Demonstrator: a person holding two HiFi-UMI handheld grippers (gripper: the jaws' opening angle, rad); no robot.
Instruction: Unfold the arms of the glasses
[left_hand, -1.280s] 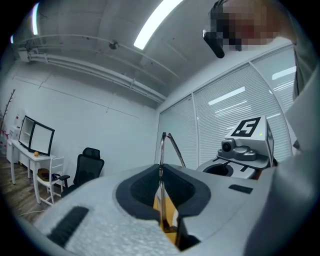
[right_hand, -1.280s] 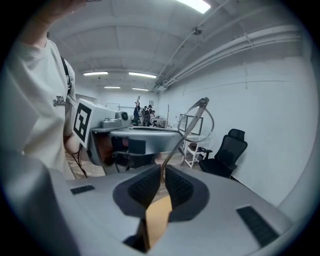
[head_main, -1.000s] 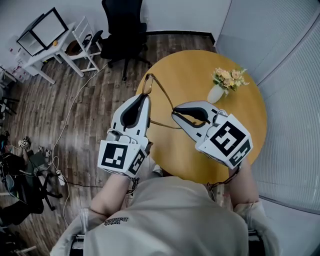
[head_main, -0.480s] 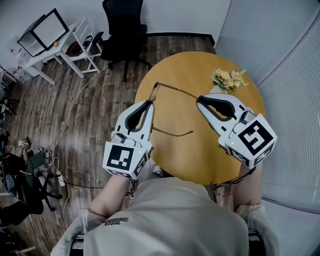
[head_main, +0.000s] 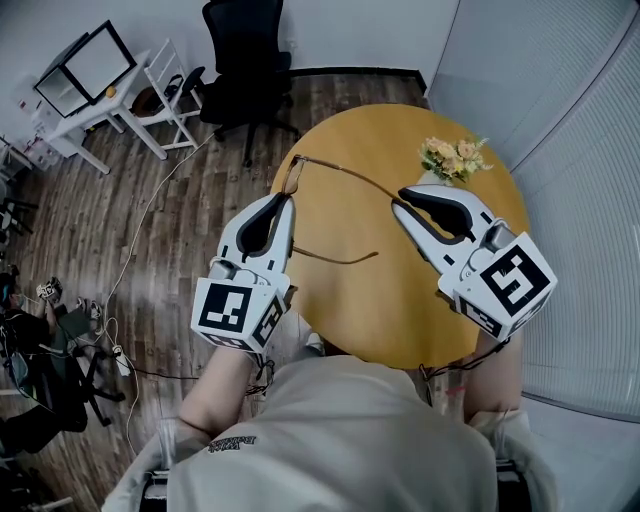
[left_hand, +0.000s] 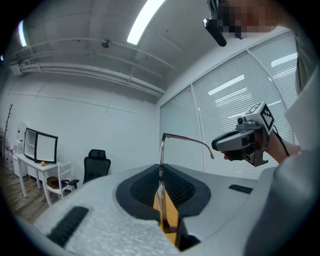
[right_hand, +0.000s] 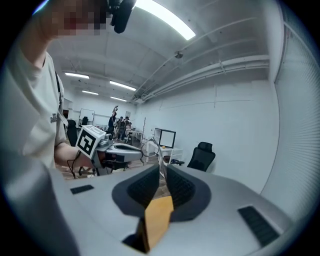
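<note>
Jaws of the left claw (left_hand: 161, 169) pinch the front of the glasses (left_hand: 161, 150), almost shut. Those of the right claw (right_hand: 161, 172) sit nearly together on one arm's tip. The thin brown frame hangs between both claws above the round table (head_main: 400, 310), its other arm standing open toward the person. The claws' cubes bear black-and-white square markers (head_main: 232, 312); the shirt print is too small to read.
</note>
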